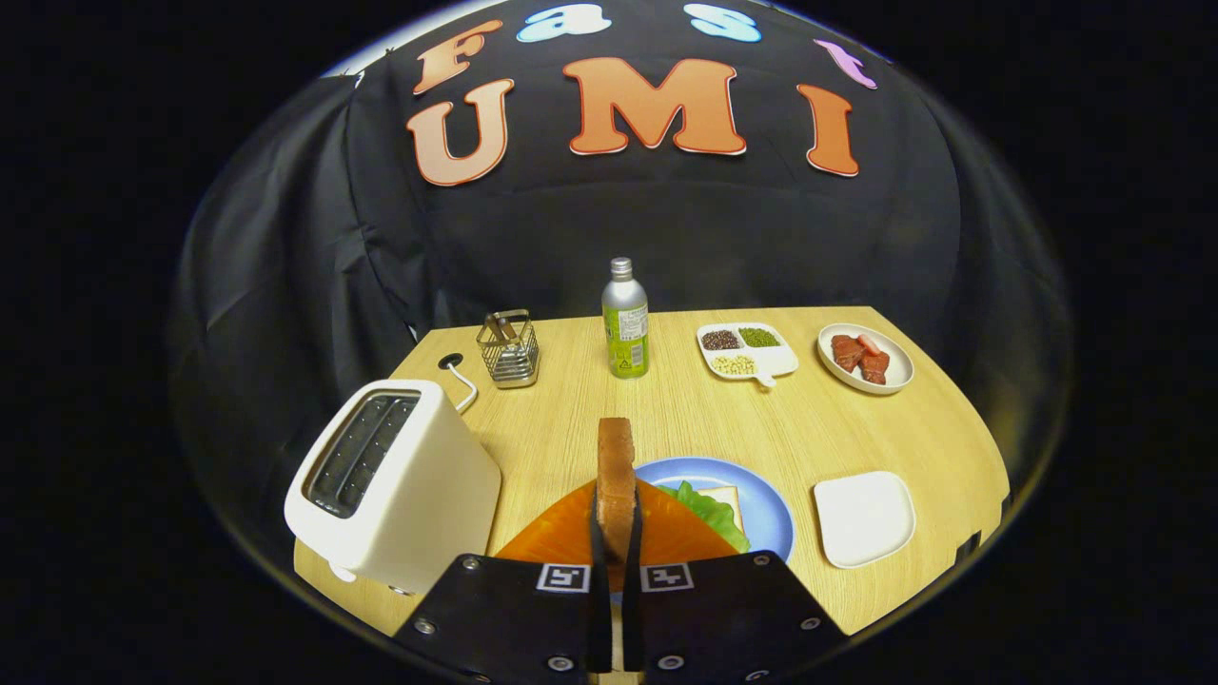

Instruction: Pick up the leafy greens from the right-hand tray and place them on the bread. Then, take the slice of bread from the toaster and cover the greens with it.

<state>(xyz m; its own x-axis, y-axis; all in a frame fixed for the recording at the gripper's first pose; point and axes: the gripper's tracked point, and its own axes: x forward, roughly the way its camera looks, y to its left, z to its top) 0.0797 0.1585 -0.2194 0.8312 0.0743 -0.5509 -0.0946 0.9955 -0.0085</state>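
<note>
Gripper view: our tongs [616, 547] pinch the bread slice [616, 476] upright on edge; greens [712, 512] on the blue plate [766, 514] lie just beyond, probably slightly right.

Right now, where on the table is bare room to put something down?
Bare wood lies between the toaster, the green bottle and the blue plate, and between the white square plate and the meat dish. The gripper holds the bread slice over the crowded blue plate.

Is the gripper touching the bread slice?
Touching. The gripper view shows the gripper shut on the upright bread slice, both fingers pressing its sides.
</note>
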